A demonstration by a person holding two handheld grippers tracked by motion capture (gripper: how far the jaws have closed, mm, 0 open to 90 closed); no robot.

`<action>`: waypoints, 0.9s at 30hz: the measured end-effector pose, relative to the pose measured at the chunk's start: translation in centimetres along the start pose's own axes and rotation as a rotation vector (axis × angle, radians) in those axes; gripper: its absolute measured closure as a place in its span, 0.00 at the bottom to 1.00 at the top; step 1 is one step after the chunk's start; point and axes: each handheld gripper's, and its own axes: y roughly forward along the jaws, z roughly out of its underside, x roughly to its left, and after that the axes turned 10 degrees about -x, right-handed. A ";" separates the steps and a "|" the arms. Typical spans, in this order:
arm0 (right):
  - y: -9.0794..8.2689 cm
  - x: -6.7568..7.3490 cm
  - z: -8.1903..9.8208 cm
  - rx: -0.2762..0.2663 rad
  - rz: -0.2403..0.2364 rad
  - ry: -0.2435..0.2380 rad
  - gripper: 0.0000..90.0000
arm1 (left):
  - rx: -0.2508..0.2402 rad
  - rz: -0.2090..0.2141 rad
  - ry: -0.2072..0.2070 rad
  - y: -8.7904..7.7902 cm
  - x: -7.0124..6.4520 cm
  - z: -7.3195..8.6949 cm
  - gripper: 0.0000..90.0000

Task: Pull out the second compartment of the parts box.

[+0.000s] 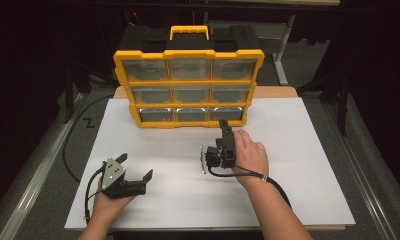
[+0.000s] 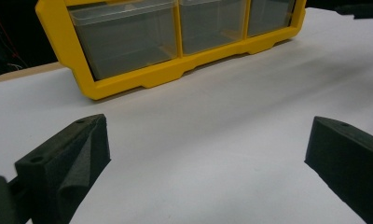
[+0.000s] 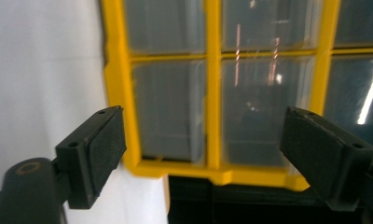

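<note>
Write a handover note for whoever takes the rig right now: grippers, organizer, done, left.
Left gripper: open, empty, low over the white table sheet, well short of the organizer.
Right gripper: open, empty, rolled on its side, tips right at the bottom-right drawer.
Yellow drawer organizer: upright at the far edge of the sheet; all nine drawers look shut.
Done: nothing visibly moved.
Left: probably grip that drawer's front and pull it out.

Left gripper [image 1: 138,176] resting low, jaws wide apart, nothing between. Right gripper [image 1: 223,125] rolled sideways, pointing forward, jaws apart, empty.
</note>
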 end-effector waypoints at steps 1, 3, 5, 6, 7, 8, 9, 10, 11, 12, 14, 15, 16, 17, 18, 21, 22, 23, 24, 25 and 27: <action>0.0 0.0 0.0 0.000 0.000 0.000 0.20 | 0.002 0.002 -0.002 0.0 0.0 0.0 0.01; 0.7 -0.8 -0.4 -0.009 0.020 -0.015 0.23 | 0.008 0.013 -0.004 0.1 -0.1 0.0 0.01; 1.2 -1.3 -0.6 -0.006 0.028 -0.022 0.25 | 0.008 0.015 -0.005 0.1 -0.1 0.1 0.01; 1.2 -1.3 -0.6 -0.006 0.028 -0.022 0.25 | 0.007 0.016 -0.005 0.1 -0.1 0.0 0.01; 1.4 -1.5 -0.6 -0.008 0.032 -0.023 0.27 | 0.005 0.016 -0.005 0.1 -0.1 0.0 0.01; 1.7 -1.8 -0.8 -0.007 0.039 -0.026 0.28 | 0.003 0.016 -0.006 0.0 -0.2 0.0 0.01; 1.9 -2.1 -0.9 -0.011 0.040 -0.033 0.30 | 0.002 0.017 -0.007 0.0 -0.2 0.0 0.01; 2.1 -2.3 -0.9 -0.005 0.042 -0.012 0.31 | 0.001 0.018 -0.012 0.0 -0.2 0.0 0.01; 2.4 -2.8 -1.0 -0.007 0.048 -0.029 0.33 | 0.001 0.020 -0.013 0.0 -0.2 0.0 0.01; 2.7 -3.4 -1.2 -0.002 0.054 -0.016 0.35 | 0.000 0.022 -0.011 0.0 -0.3 0.0 0.01; 2.9 -3.9 -1.3 0.000 0.062 -0.019 0.36 | 0.001 0.023 -0.012 0.0 -0.3 0.0 0.01; 3.0 -4.3 -1.4 0.000 0.069 -0.027 0.38 | 0.001 0.024 -0.012 0.0 -0.3 0.0 0.01; 3.2 -4.7 -1.5 -0.002 0.078 -0.020 0.39 | 0.000 0.023 -0.014 0.0 -0.2 0.0 0.01; 3.3 -5.0 -1.6 0.004 0.084 0.016 0.41 | -0.001 0.022 -0.016 0.0 -0.2 0.0 0.01; 3.4 -5.4 -1.7 -0.008 0.095 -0.009 0.42 | -0.002 0.022 -0.018 -0.1 -0.2 0.0 0.01; 3.7 -6.4 -2.1 -0.003 0.111 -0.003 0.46 | -0.003 0.021 -0.023 -0.1 -0.1 0.0 0.01; 3.9 -6.7 -2.2 -0.004 0.117 -0.001 0.47 | -0.005 0.022 -0.024 -0.1 -0.1 0.0 0.01; 3.9 -7.1 -2.3 -0.003 0.121 -0.015 0.49 | -0.007 0.022 -0.025 -0.1 -0.1 0.0 0.01; 4.1 -7.3 -2.4 0.000 0.126 -0.006 0.50 | -0.009 0.022 -0.024 -0.1 -0.1 0.0 0.01; 4.3 -7.9 -2.7 0.002 0.134 -0.005 0.51 | -0.010 0.021 -0.028 -0.1 -0.1 0.0 0.01; 4.4 -8.2 -2.7 0.002 0.137 -0.003 0.52 | -0.006 0.021 -0.029 -0.1 -0.1 0.0 0.01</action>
